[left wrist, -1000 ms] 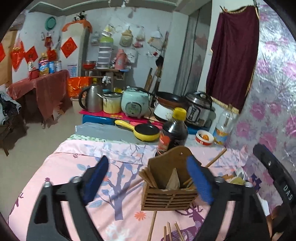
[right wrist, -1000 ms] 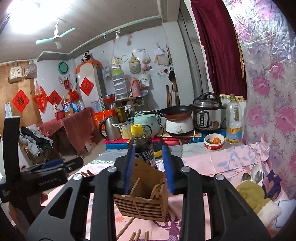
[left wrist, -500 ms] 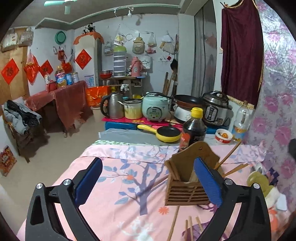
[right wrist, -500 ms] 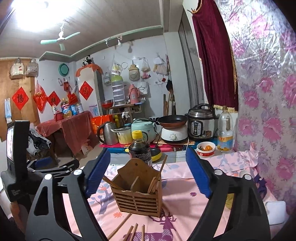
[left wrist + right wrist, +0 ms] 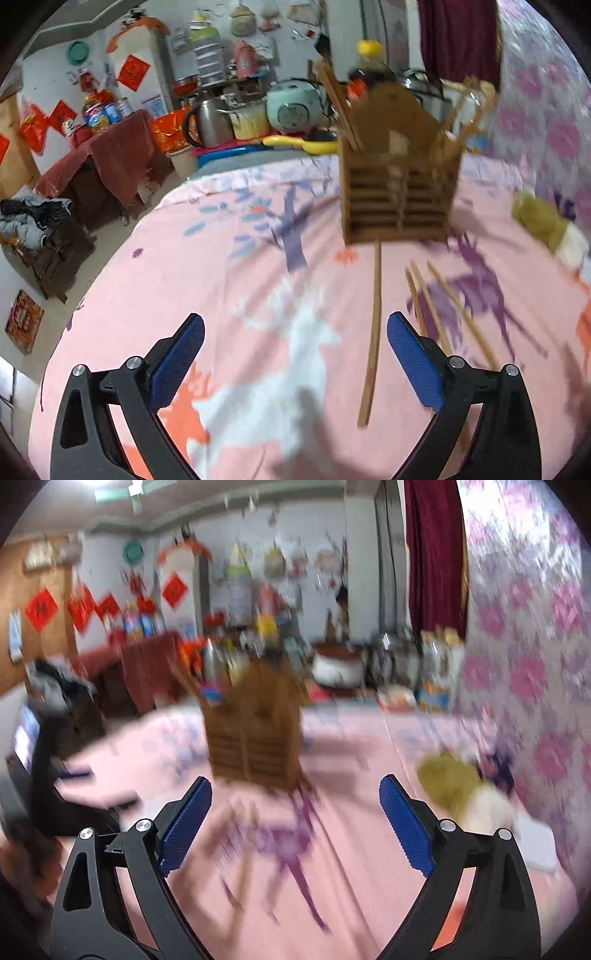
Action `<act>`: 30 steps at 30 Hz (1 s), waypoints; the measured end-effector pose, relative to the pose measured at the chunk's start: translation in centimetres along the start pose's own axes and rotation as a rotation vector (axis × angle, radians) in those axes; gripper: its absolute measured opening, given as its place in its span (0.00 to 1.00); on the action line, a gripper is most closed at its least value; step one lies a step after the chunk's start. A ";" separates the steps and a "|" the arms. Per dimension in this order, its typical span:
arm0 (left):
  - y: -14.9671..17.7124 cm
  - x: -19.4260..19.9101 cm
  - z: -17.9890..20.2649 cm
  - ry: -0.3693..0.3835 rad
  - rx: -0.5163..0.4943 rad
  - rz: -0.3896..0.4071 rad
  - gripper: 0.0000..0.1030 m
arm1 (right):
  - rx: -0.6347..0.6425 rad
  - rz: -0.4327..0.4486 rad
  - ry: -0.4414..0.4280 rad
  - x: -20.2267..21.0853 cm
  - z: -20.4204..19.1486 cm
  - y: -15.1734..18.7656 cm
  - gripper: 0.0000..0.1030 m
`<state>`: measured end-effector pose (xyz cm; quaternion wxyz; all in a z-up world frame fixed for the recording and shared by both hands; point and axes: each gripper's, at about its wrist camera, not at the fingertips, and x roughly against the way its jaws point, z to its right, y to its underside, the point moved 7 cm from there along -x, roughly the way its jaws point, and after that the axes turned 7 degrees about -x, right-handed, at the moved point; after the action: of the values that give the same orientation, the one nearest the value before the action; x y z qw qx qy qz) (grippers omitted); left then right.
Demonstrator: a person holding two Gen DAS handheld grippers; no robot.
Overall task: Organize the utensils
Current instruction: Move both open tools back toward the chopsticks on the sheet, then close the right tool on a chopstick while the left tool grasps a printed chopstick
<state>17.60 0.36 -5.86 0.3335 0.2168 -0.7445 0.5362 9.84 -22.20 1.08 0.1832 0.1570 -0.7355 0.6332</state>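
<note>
Wooden, light and stiff, the near chopstick [image 5: 373, 325] should lift easily if I pinch mid-shaft; both my grippers' jaws hang released.

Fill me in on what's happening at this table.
A person is tidying chopsticks into a wooden holder on a pink tablecloth, with tongs in each hand. Both the left tongs and the right tongs are open and hold nothing. Some chopsticks stand in the holder already; a loose chopstick lies just ahead of the left tongs, with a few more beside it. The right view is motion-blurred.
</note>
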 end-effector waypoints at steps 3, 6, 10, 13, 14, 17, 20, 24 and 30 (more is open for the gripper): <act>1.4 -0.1 0.7 0.014 -0.026 -0.027 0.94 | -0.048 -0.106 -0.025 -0.8 1.6 2.5 0.87; 2.1 -0.7 0.8 0.061 -0.014 -0.069 0.94 | -0.085 -0.181 -0.067 -1.8 1.8 3.4 0.87; 2.5 -2.0 0.9 0.078 -0.004 -0.112 0.94 | -0.007 -0.249 -0.073 -2.6 -0.1 4.9 0.86; 2.5 -2.2 0.7 0.059 -0.005 -0.117 0.94 | 0.082 -0.338 -0.091 -3.6 -2.0 7.1 0.73; 2.4 -2.2 0.5 0.055 -0.001 -0.115 0.94 | 0.115 -0.364 -0.099 -3.8 -2.8 7.7 0.67; 2.2 -2.1 -0.4 0.049 0.032 -0.110 0.94 | 0.194 -0.415 -0.115 -4.0 -4.3 9.5 0.57; 2.1 -2.1 -1.0 0.052 0.057 -0.113 0.94 | 0.240 -0.440 -0.119 -4.2 -5.3 10.6 0.50; 2.1 -2.1 -0.6 0.057 0.046 -0.115 0.94 | 0.233 -0.482 -0.100 -4.9 -4.9 11.3 0.28; 2.6 -2.8 1.6 0.104 -0.025 -0.146 0.76 | 0.121 -0.496 -0.007 -5.9 -1.6 10.5 0.06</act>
<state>17.28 -0.40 -9.94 0.4127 0.2379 -0.7150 0.5118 10.35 -19.07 -10.67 0.3207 0.3454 -0.6359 0.6112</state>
